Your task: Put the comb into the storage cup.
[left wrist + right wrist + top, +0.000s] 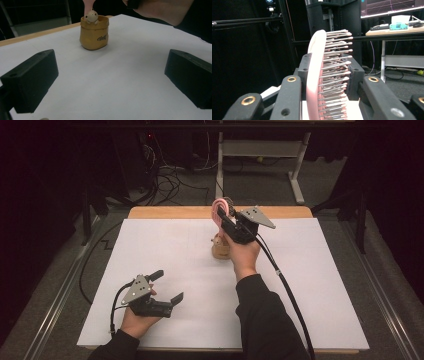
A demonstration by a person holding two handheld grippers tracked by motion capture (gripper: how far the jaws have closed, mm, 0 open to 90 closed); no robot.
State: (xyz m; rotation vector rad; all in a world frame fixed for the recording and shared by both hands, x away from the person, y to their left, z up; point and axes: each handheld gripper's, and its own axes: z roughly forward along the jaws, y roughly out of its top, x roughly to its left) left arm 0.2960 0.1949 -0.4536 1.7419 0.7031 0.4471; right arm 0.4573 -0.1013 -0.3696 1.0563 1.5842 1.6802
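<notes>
Table (165, 245): white sheet covering most of the frame in the high view, a wooden edge showing along its far side.
Right gripper (223, 216): upper centre of the high view, lifted above the table and angled up and away; its jaws are clamped on the pink hairbrush, likely to carry it clear of the surface.
Left gripper (168, 286): lower left of the high view, resting low by the near edge with jaws spread wide and nothing between them, apparently waiting its turn.
Hairbrush (322, 75): centre of the right gripper view, standing on end between the black jaws, pink back to the left, bristles to the right.
Pouch (94, 32): upper centre of the left gripper view, a small tan holder standing upright on the sheet, directly beneath the right hand; probably where the brush belongs.
Figurine (91, 16): pale little animal peeking over the pouch's rim.
</notes>
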